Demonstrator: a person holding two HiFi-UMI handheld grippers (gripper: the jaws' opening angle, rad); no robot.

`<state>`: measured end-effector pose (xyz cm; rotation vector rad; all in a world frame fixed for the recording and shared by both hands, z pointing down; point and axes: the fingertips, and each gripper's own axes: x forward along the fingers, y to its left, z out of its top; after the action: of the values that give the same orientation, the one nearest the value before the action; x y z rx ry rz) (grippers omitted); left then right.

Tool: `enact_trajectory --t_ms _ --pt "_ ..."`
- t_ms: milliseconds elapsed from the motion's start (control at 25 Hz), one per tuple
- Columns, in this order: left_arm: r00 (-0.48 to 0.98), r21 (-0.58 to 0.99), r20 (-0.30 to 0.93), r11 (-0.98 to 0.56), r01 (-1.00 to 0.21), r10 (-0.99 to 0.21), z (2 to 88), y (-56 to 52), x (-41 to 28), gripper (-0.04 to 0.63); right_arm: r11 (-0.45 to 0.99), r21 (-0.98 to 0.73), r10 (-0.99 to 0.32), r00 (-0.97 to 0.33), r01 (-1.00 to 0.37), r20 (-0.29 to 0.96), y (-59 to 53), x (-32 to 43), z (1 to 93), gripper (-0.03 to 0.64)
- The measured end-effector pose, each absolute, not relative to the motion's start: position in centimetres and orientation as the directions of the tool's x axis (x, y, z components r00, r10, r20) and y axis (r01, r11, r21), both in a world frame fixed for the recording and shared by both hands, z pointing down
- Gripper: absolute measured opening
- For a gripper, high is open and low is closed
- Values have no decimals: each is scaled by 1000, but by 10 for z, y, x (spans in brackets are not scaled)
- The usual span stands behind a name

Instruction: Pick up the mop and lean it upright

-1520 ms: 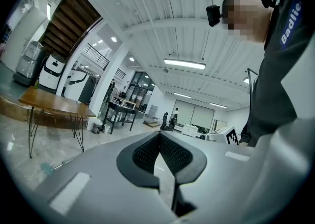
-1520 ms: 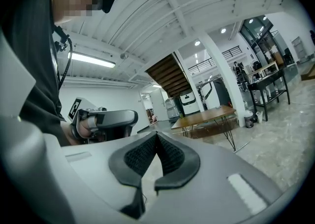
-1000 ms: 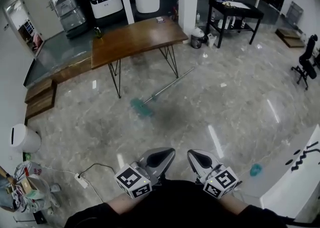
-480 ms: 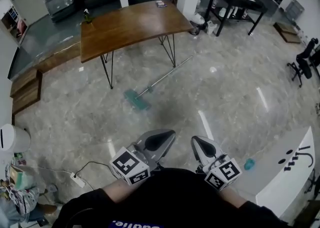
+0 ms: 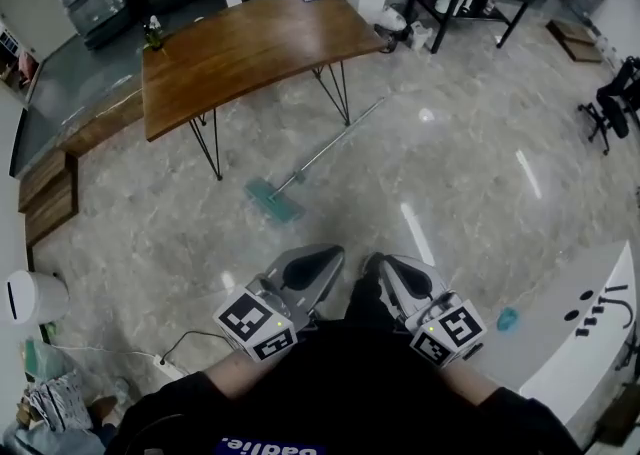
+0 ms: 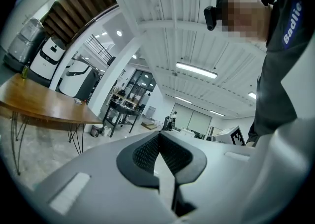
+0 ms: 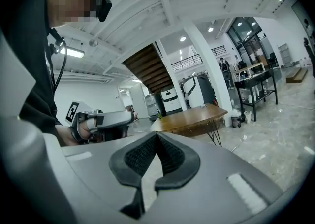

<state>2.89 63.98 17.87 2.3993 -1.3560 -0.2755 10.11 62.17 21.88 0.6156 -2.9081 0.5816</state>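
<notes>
The left tongs (image 5: 322, 263) and right tongs (image 5: 388, 269), both clenched and empty, sit well apart from the mop (image 5: 300, 174) lying flat on the floor (image 5: 470, 183) beside the desk (image 5: 240, 53), so they should open before reaching its handle (image 5: 345, 135).

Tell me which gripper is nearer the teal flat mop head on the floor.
Left. The left gripper hangs short of the teal flat mop head, slightly to its right; the right gripper is farther right.

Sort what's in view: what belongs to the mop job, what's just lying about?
Job: mop, flat on the floor; left hand-held gripper and right hand-held gripper, both shut, empty.
Lying about: wooden table, office chair, white bin, teal object.
</notes>
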Motion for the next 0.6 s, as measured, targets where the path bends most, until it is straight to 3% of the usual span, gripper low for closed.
enact_trajectory --t_ms 600 --pt "325 325 118 -273 -906 -938 175 435 27 18 876 -418 -194 -969 -242 154 401 106 231 5"
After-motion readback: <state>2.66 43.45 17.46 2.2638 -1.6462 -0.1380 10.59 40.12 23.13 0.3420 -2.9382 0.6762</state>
